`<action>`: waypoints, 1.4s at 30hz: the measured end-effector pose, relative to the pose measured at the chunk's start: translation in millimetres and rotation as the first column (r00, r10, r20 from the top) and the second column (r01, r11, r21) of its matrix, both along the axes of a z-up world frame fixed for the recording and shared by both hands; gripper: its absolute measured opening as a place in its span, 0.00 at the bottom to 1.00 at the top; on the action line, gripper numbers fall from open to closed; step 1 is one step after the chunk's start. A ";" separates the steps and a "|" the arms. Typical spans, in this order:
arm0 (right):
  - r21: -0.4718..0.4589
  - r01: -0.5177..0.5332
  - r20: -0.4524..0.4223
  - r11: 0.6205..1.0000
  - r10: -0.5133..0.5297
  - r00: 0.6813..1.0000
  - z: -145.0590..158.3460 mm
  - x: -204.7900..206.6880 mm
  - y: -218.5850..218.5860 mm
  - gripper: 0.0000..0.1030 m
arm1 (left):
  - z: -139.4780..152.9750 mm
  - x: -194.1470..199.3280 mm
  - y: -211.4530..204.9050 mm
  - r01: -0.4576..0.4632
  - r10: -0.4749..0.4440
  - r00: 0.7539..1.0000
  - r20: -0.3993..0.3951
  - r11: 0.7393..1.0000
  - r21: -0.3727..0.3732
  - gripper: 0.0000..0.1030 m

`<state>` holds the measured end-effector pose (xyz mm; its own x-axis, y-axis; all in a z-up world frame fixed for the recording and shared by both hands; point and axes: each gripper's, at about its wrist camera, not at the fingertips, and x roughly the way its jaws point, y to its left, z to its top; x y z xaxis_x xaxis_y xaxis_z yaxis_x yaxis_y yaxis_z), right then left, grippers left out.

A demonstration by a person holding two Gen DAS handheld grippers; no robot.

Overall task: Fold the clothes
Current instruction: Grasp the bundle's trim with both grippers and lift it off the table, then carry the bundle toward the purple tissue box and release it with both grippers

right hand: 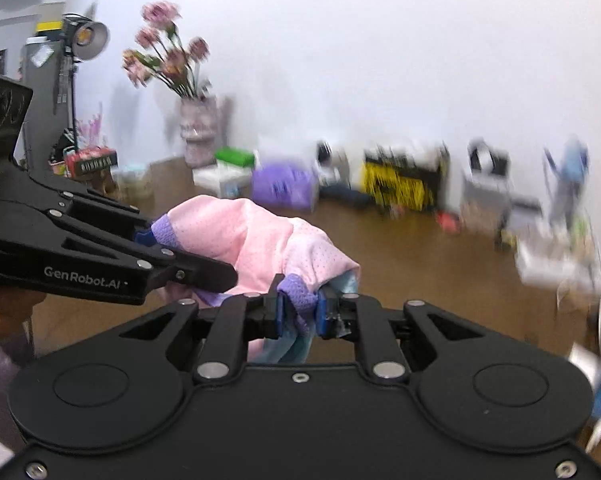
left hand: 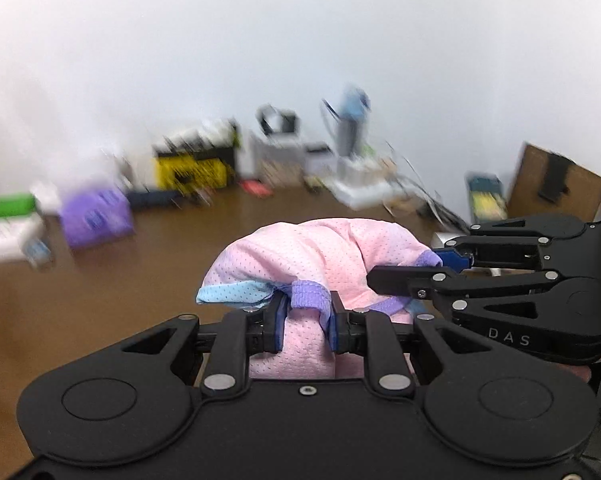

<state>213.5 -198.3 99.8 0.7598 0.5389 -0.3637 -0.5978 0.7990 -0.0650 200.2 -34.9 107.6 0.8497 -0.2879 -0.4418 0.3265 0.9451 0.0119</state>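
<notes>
a pink mesh garment point(left hand: 300, 252) with purple trim and a light blue part is held up above a brown bench point(left hand: 100, 280), bunched between the two grippers. in the left wrist view, the left gripper point(left hand: 305, 322) is seen with its jaws clenched on the purple-trimmed edge of the garment, the blue pads pressed against the cloth from both sides. a light blue fold is seen sticking out to the left of those jaws, and pink cloth hangs down below them. the right gripper point(left hand: 440, 266) is seen at the right of that view, its jaws clamped on another purple-trimmed edge of the same garment.

in the right wrist view, the right gripper point(right hand: 298, 312) is shown grasping a purple band of the garment point(right hand: 236, 232), with light blue cloth hanging beneath the jaws. the left gripper point(right hand: 168, 246) is seen at the left, closed on the purple trim at the far end of the bunched cloth. the two grippers are near each other, with the garment arched between them.

the background is blurred. along the white wall at the far side of the bench, a purple box point(left hand: 96, 218), a yellow and black box point(left hand: 190, 168) and a green-topped item point(left hand: 10, 206) can be made out. a vase of pink flowers point(right hand: 198, 128) and a lamp point(right hand: 88, 38) are seen at the left of the right wrist view.
</notes>
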 end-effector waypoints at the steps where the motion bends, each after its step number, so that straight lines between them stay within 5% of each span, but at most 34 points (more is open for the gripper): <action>1: -0.015 -0.012 0.021 1.000 0.012 1.000 8.0 7.9 11.0 0.17 | 8.0 7.9 6.7 -0.016 0.016 1.000 0.016 1.000 0.017 0.19; 6: -0.054 -0.065 0.105 0.996 0.071 0.992 50.9 54.8 73.7 0.17 | 36.5 57.0 52.0 -0.127 0.125 0.991 0.051 0.990 0.054 0.19; 10: -0.083 -0.108 0.084 0.991 0.115 0.990 63.6 111.8 139.7 0.17 | 35.7 97.6 97.4 -0.208 0.208 0.978 0.007 0.976 0.069 0.19; 17: -0.085 -0.202 0.002 0.976 0.202 0.979 11.2 175.5 232.8 0.16 | -18.0 182.7 167.5 -0.237 0.280 0.945 -0.169 0.943 0.233 0.12; 24: -0.008 -0.280 -0.200 0.960 0.273 0.941 -53.1 231.9 275.2 0.16 | -63.0 228.4 225.1 -0.253 0.342 0.890 -0.302 0.921 0.297 0.12; 26: -0.030 -0.281 -0.230 0.959 0.267 0.936 -68.2 234.6 282.7 0.19 | -74.7 230.6 235.9 -0.258 0.361 0.870 -0.337 0.914 0.312 0.18; 27: -0.046 -0.277 -0.244 0.960 0.258 0.935 -74.3 234.6 284.3 0.23 | -80.6 230.8 236.2 -0.242 0.362 0.860 -0.360 0.910 0.336 0.31; 30: -0.147 -0.323 -0.322 0.935 0.264 0.909 -88.4 230.3 280.4 0.56 | -94.7 223.2 231.3 -0.181 0.371 0.841 -0.394 0.879 0.440 0.71; 31: -0.168 -0.331 -0.324 0.929 0.265 0.908 -89.9 227.5 277.0 0.75 | -96.4 221.6 229.5 -0.175 0.373 0.842 -0.391 0.873 0.456 0.86; 34: -0.204 -0.330 -0.308 0.922 0.260 0.915 -86.1 220.5 267.5 0.79 | -94.8 214.6 230.7 -0.195 0.406 0.840 -0.359 0.844 0.499 0.92; 38: -0.227 -0.277 -0.264 0.934 0.214 0.940 -60.4 206.1 242.3 0.82 | -67.0 199.3 231.6 -0.268 0.437 0.833 -0.339 0.855 0.444 0.93; 42: -0.201 -0.233 -0.206 0.951 0.192 0.960 -32.1 189.1 212.7 0.84 | -27.3 175.8 212.1 -0.332 0.436 0.860 -0.264 0.873 0.358 1.00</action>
